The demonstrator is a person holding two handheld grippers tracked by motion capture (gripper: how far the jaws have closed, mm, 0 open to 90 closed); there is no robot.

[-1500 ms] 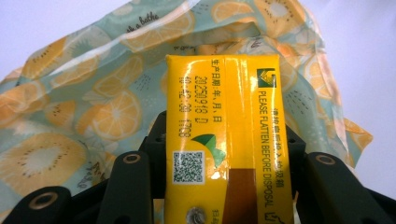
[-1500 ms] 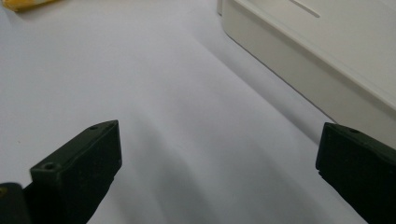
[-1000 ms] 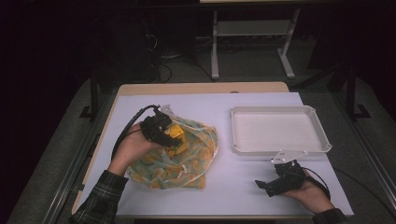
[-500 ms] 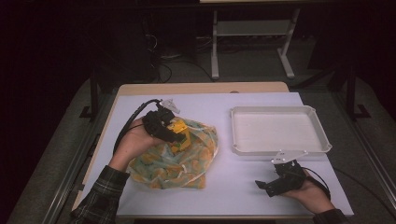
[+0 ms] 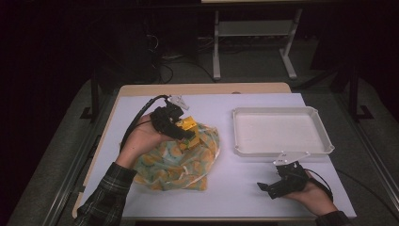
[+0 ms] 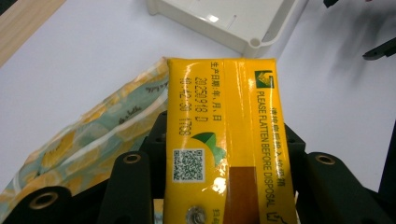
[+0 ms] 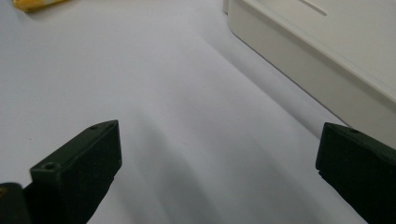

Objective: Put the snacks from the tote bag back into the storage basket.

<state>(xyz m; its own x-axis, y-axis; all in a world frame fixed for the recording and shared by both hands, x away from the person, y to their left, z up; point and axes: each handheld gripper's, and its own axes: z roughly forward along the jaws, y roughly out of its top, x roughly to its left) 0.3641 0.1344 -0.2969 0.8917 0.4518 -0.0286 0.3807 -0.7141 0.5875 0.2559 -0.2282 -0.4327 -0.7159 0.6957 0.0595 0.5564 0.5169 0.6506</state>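
A: Where is the yellow drink carton (image 6: 224,140) at this moment?

B: It sits between the jaws of the left gripper (image 5: 181,132), which clamp it on both long sides. In the left gripper view it fills the middle of the frame, printed face toward the camera, with a QR code low on its left half. In the high view it shows left of centre, just above the patterned bag (image 5: 176,160).

A: And the bag itself?

B: It lies crumpled on the white table cover (image 5: 235,188), in the lower left of the high view, under and beside the carton. In the left gripper view its fabric runs along the left edge of the carton.

A: What about the other hand?

B: The right gripper (image 5: 277,186) rests low in the lower right of the high view, in the person's palm, just below the white tray (image 5: 282,150). Its jaws stand wide apart with nothing between them, as the right gripper view shows; the tray's wall runs across the upper right of that frame.

A: Does the tray hold anything?

B: Its floor shows bare.
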